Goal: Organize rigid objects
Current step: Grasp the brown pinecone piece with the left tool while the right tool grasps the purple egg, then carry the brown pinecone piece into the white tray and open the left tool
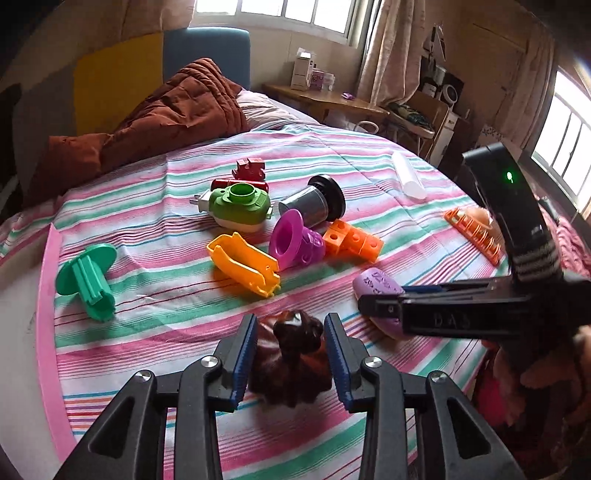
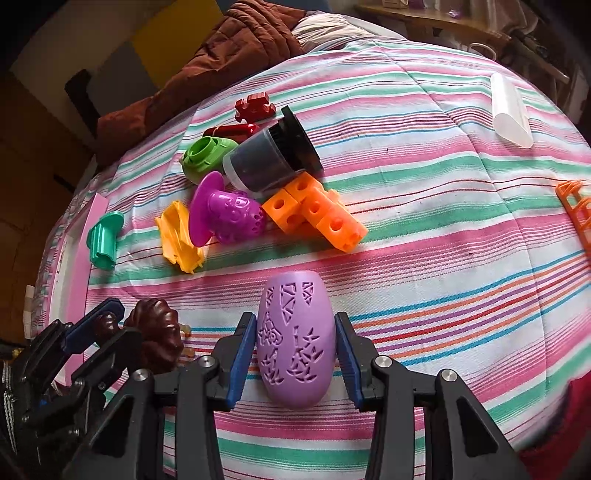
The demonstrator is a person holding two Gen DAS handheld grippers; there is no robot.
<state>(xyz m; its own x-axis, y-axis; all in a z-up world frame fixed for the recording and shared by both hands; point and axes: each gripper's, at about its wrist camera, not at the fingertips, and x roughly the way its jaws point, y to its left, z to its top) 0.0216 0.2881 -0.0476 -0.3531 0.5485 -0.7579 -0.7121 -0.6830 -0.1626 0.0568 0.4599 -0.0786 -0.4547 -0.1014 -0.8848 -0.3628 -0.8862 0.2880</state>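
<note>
Both units sit near: the left hand-held gripper stands apart around the brown figurine, pads clear. Withdraw it straight back. The right hand-held gripper brackets the purple egg; contact unclear.

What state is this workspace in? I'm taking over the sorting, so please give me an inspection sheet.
Surface: striped bedspread.
Job's things: purple egg; brown figure; toy pile with orange blocks and dark jar; green flanged piece lying apart.
Clutter: brown quilt.
Grippers: left gripper, jaws open around the brown figure; right gripper, jaws seemingly closed on the purple egg.
Cables: nothing seen on the bed.
Surroundings: desk, windows.
</note>
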